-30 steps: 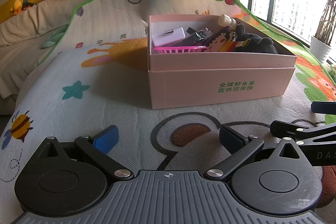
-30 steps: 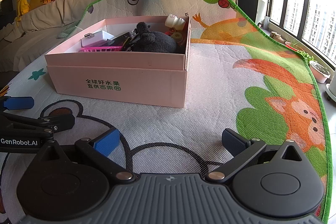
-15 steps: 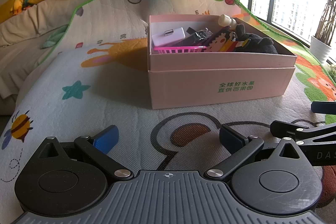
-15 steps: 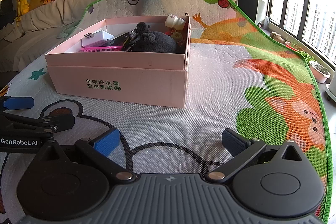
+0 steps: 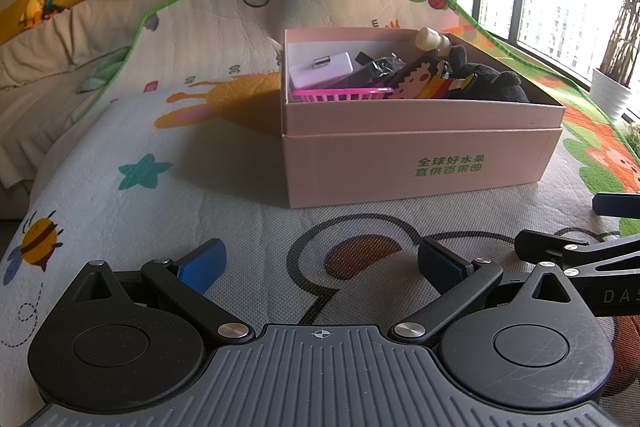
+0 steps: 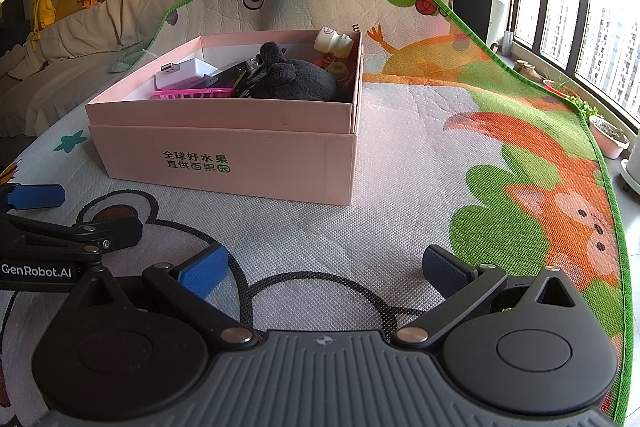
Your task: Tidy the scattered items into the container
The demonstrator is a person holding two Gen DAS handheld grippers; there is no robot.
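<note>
while both grippers sit low at the bottom of each frame, nothing has moved between the earlier views and this one: the left gripper (image 5: 322,261) and the right gripper (image 6: 326,267) hold exactly where they were, each with its blue-padded fingers spread wide and nothing between them. that stillness, with bare play mat (image 6: 420,163) all around them, suggests to me the tidying is finished, or close to it; no loose item shows on the mat in either view. each gripper also pokes into the other's picture at the side edge, so they rest side by side.

further up, in the middle of both frames, stands the pink box (image 5: 420,163), set flat on the mat with green lettering on its near wall. it is well filled: a white charger (image 5: 322,69) and a pink basket (image 5: 342,94) toward its left, a dark plush toy (image 6: 294,77) heaped on the right, a cartoon figure card (image 5: 416,83) between, and a small cream toy (image 6: 334,42) at the far corner.

behind, at the upper left, a sofa (image 6: 80,27) carries stuffed animals.
</note>
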